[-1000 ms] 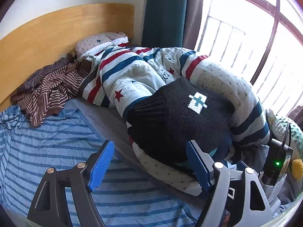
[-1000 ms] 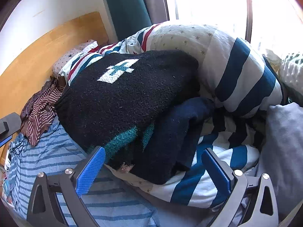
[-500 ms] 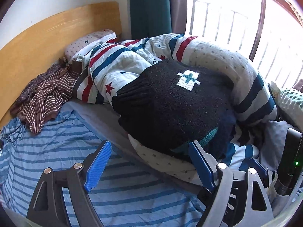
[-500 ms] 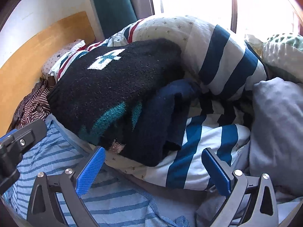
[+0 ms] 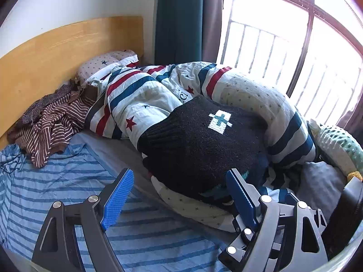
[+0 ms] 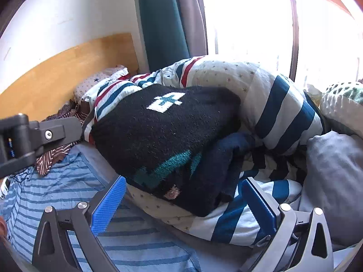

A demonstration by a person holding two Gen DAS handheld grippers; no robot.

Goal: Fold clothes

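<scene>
A folded black knit sweater (image 5: 202,140) (image 6: 163,133) with a white-and-teal cross rests on a rumpled striped duvet (image 5: 140,95) (image 6: 279,113). A dark navy garment (image 6: 229,158) is tucked under its right side. A blue striped garment (image 5: 56,185) (image 6: 56,192) lies flat on the bed in front. My left gripper (image 5: 179,199) is open just short of the sweater's near edge. My right gripper (image 6: 183,204) is open too, with the sweater's teal-patterned corner just beyond its blue pads. The left gripper's body (image 6: 34,138) shows at the right wrist view's left edge.
A brown striped garment (image 5: 50,122) is heaped against the wooden headboard (image 5: 56,54). A starred pillow (image 5: 102,62) lies behind the duvet. A grey pillow (image 6: 335,181) and a green-dotted cushion (image 5: 340,145) sit at the right. A teal curtain (image 5: 179,20) and barred window (image 5: 283,45) stand beyond the bed.
Both views have drawn back and tilted up from the sweater pile, showing more wall and window. The left gripper's body has come further into the right wrist view. Both grippers stay open.
</scene>
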